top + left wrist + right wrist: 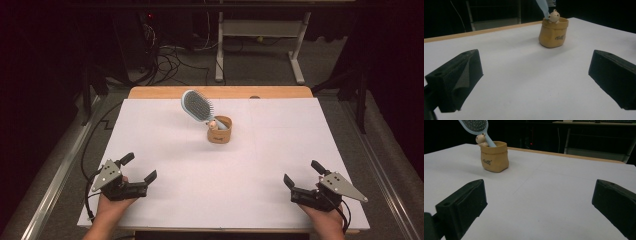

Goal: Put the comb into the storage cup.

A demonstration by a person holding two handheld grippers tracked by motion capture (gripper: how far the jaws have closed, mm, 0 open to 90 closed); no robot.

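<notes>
On the left side of the counter (165, 150), near its front edge, the left tongs (138, 167) rest in the person's left hand (111, 207). The jaws stand wide apart and hold nothing. In the left gripper view the 2 black jaws rise at both sides with only the white surface between them.

Further to the middle, toward the back of the counter, a small tan pouch (220, 131) stands upright. It is well apart from both tongs. A light blue hairbrush (197, 106) stands with its handle inside the pouch, and its head leans up and to the left, above the rim. The bristles of the head face the front. A small cream figure (212, 124) sits at the rim of the pouch, touching the handle of the hairbrush. In the left gripper view the pouch (553, 33) shows dark writing on its side, but it is too small to read.

On the right side, also near the front edge, the right tongs (303, 173) rest in the person's right hand (327, 220). Their jaws are also spread wide and grip nothing. In the right gripper view the pouch (494, 156) stands far to the left, with the hairbrush (475, 126) rising from it.
</notes>
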